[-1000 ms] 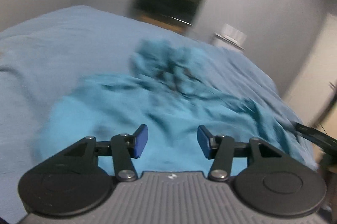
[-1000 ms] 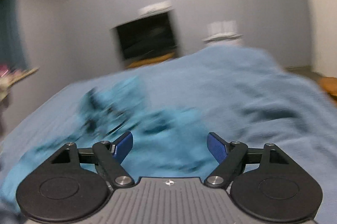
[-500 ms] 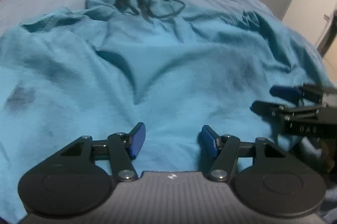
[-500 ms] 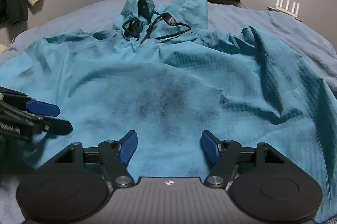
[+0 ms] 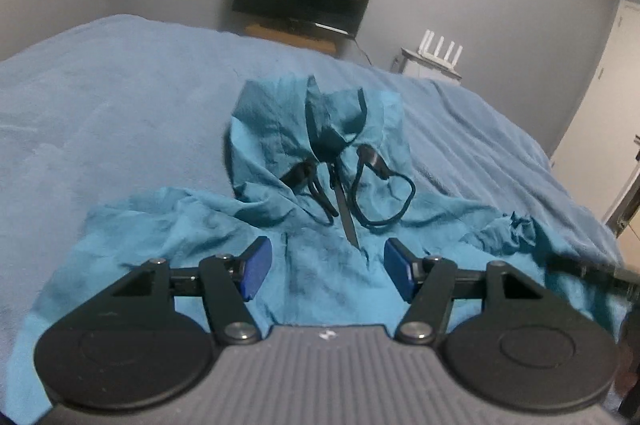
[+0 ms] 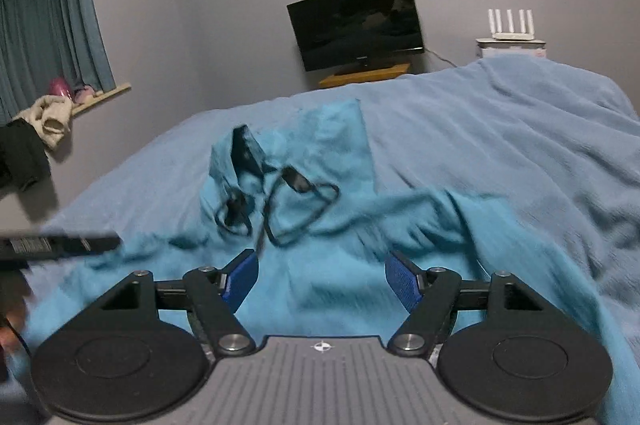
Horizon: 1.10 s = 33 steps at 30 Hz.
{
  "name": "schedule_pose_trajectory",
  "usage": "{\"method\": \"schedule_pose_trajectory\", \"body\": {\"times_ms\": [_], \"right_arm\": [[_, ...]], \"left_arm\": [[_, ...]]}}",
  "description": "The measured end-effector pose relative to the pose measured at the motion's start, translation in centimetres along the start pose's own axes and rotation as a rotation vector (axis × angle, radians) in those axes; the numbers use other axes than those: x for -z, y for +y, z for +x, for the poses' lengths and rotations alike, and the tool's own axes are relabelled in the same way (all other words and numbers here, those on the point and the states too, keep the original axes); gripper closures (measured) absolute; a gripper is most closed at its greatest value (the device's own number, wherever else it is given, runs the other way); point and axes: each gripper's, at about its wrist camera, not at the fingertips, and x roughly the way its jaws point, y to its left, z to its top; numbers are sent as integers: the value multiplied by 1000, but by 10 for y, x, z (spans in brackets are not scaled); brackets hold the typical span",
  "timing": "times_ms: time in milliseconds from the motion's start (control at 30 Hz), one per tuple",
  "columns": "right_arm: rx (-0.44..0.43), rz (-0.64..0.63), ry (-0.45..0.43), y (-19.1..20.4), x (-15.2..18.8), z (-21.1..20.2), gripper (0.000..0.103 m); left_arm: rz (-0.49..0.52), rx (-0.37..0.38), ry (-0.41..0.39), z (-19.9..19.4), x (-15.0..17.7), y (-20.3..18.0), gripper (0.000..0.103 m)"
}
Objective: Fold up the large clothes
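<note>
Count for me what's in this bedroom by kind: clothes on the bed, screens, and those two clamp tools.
Teal hooded jacket spread on the blue bed blanket: 1
Black flat television: 1
White router with antennas: 1
Open black grippers, left gripper and right gripper: 2
Total: 5

Left wrist view: looks forward over the left gripper [image 5: 327,273], low above the near end of the teal hooded garment [image 5: 320,153], facing the far wall and television [image 5: 306,1]; tilted slightly clockwise.

Right wrist view: beside it to the right, over the right gripper [image 6: 321,281], same facing, hood [image 6: 288,161] left of centre.

Shared: garment, blue bed cover [image 6: 500,129], television, router [image 6: 511,23]. Each view catches the other gripper at its edge.
</note>
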Motion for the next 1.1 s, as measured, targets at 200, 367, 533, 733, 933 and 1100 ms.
{"method": "schedule_pose_trajectory", "body": {"times_ms": [200, 367, 533, 733, 933, 1100], "right_arm": [[1, -49, 14, 15, -36, 70, 32], [9, 14, 26, 13, -61, 151, 34], [48, 81, -18, -9, -92, 221, 37], [103, 78, -44, -39, -120, 289, 37], [33, 77, 42, -54, -128, 340, 19], [-89, 98, 94, -56, -130, 352, 88]], "left_arm": [[75, -100, 95, 64, 26, 12, 42], [3, -86, 129, 79, 39, 35, 40], [18, -98, 124, 76, 42, 33, 40], [34, -92, 118, 88, 49, 29, 32], [46, -89, 113, 91, 50, 25, 25], [36, -73, 108, 91, 50, 28, 25]]}}
